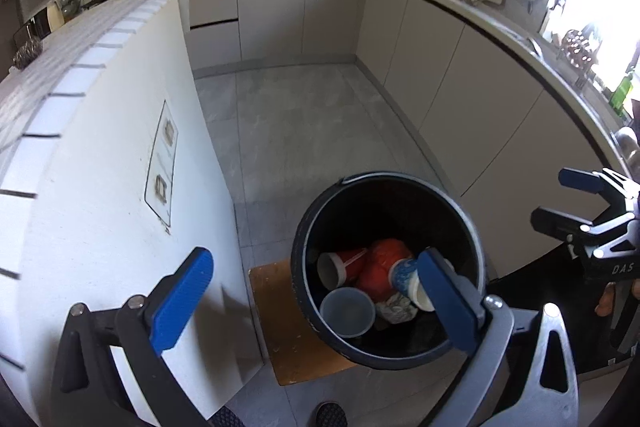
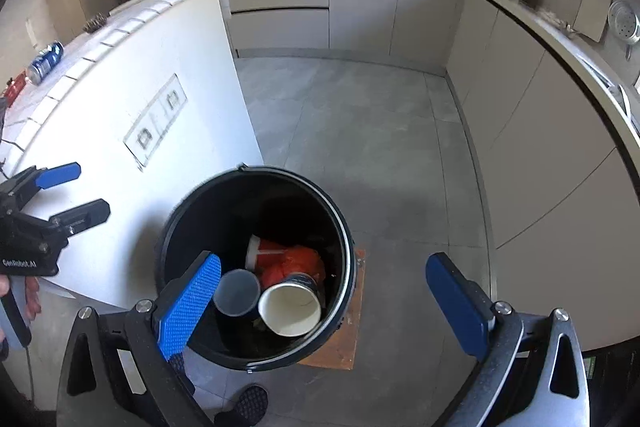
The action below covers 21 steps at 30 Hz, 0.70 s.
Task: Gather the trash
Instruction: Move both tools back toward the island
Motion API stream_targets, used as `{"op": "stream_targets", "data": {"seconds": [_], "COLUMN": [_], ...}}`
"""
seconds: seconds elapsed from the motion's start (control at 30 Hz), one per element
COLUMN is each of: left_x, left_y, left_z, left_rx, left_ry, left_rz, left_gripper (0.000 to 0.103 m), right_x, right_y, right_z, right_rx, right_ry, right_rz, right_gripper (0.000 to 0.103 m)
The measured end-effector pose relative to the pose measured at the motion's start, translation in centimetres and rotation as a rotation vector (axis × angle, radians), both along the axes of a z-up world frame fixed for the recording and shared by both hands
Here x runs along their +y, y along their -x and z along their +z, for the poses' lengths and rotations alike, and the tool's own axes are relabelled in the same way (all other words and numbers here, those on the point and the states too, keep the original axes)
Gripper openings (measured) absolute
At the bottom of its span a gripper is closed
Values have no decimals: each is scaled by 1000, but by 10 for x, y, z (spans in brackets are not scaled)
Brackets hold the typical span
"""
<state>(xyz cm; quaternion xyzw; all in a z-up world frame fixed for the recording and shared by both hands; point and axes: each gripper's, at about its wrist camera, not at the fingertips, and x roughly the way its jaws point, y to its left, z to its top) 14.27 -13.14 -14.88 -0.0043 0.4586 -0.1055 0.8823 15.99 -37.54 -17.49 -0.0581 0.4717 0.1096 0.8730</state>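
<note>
Trash lies gathered in the black bucket point(image 2: 256, 267), which stands on a small wooden board point(image 2: 344, 343) on the grey tiled floor beside the white island. Inside are a white paper cup point(image 2: 290, 311), a grey plastic cup point(image 2: 237, 293), a red cup point(image 2: 266, 253), something orange, perhaps a bag point(image 2: 300, 263), and crumpled paper point(image 1: 396, 309). Above the bucket, the left gripper point(image 1: 316, 301) and right gripper point(image 2: 324, 307) both have their jaws spread wide, holding nothing. A blue can point(image 2: 45, 62) lies on the island top.
</note>
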Motion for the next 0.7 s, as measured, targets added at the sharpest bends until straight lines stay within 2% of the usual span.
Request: {"op": "stream_targets", "data": {"seconds": [0.17, 0.33, 0.47, 0.7], "left_x": [-1, 16, 49, 110], "left_y": [15, 23, 33, 49], "left_z": [30, 57, 79, 94], "left_rx": [-44, -94, -135, -200], "left_ry": [14, 26, 21, -6], "left_rz": [-14, 25, 94, 258], "left_gripper": [102, 103, 103, 103], "right_x": [8, 26, 42, 84], "right_y": [11, 17, 18, 14], "right_z": [31, 62, 79, 101], "right_rx": [-43, -93, -117, -158], "right_ry": [-6, -9, -19, -81], "right_rz": [8, 30, 43, 68], "right_gripper": [103, 103, 103, 103]}}
